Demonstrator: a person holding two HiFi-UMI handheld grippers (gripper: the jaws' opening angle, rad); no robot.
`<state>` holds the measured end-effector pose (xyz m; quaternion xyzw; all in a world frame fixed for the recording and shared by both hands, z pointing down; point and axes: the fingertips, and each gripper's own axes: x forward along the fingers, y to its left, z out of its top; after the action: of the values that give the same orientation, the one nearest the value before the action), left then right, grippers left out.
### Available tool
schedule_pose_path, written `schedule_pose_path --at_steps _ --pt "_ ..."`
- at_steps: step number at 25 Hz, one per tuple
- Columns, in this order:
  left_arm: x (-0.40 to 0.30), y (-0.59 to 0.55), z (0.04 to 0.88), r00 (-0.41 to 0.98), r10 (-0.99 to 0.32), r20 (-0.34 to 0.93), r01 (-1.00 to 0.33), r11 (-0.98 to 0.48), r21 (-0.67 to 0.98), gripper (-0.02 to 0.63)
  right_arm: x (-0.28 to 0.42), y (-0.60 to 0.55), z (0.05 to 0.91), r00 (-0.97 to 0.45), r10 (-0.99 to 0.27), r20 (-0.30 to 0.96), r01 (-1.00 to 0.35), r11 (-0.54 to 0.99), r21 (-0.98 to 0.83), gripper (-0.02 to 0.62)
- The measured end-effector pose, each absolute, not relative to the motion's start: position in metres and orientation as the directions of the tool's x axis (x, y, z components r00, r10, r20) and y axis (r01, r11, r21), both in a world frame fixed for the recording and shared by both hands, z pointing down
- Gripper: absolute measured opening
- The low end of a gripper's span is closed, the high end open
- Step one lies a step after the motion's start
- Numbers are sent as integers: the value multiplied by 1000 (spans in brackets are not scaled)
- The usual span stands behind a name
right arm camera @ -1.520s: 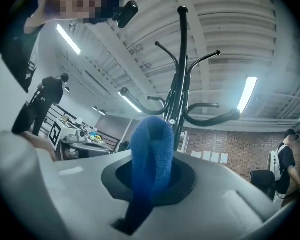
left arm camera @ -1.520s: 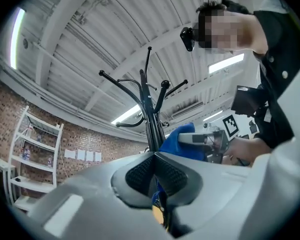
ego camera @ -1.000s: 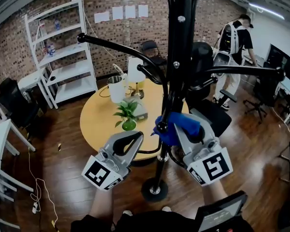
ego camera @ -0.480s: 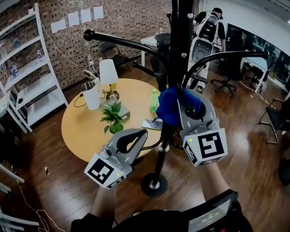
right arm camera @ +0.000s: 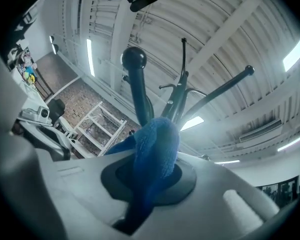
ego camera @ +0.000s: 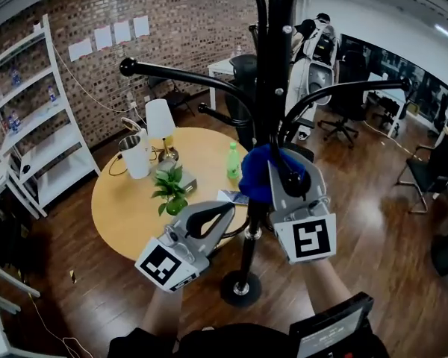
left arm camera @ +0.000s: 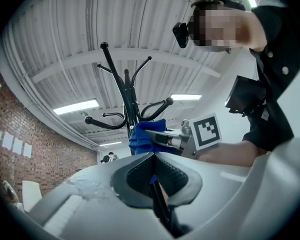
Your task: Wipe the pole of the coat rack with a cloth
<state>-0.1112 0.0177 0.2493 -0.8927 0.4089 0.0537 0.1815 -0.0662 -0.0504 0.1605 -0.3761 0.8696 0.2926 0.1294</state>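
Observation:
The black coat rack pole (ego camera: 273, 66) rises through the middle of the head view from its round base (ego camera: 241, 288). My right gripper (ego camera: 278, 162) is shut on a blue cloth (ego camera: 254, 174), which is pressed against the pole at mid height. In the right gripper view the cloth (right arm camera: 155, 149) bulges out between the jaws of that gripper (right arm camera: 150, 184), with the pole (right arm camera: 177, 101) just behind. My left gripper (ego camera: 225, 213) sits lower and left of the pole, shut with nothing in it. From the left gripper (left arm camera: 152, 176) I see the cloth (left arm camera: 142, 134) and the pole (left arm camera: 127, 91) above.
Curved rack arms (ego camera: 187, 77) stick out left and right at chest height. A round wooden table (ego camera: 119, 200) behind the rack holds a lamp (ego camera: 159, 121), a kettle (ego camera: 137, 155), a plant (ego camera: 172, 189) and a green bottle (ego camera: 232, 162). White shelving (ego camera: 30, 125) stands left; a person (ego camera: 317, 43) and office chairs (ego camera: 433, 170) are at the back right.
My right gripper has slid the blue cloth up the pole over the last second, then held near the same height. The left gripper has hardly moved. My head view has swung right.

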Motion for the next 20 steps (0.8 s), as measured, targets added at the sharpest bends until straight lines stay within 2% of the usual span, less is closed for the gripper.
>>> schedule_pose_path --at_steps 5,11,14,20 --pt "-112 6 248 727 -647 -228 -685 -666 -295 3 -61 -54 218 -637 -676 -370 -769 524 366 21" --pt "-116 -7 255 769 -603 -214 -640 -715 -283 3 -61 -64 341 -570 -812 -126 -811 533 240 21" --pt "-116 -11 266 775 -601 -197 -632 -728 -265 3 -62 -66 403 -565 -825 -6 -817 558 145 21" --pt "-116 -12 272 767 -611 -194 -642 -727 -245 3 -63 -68 495 -563 -805 187 -802 587 110 21"
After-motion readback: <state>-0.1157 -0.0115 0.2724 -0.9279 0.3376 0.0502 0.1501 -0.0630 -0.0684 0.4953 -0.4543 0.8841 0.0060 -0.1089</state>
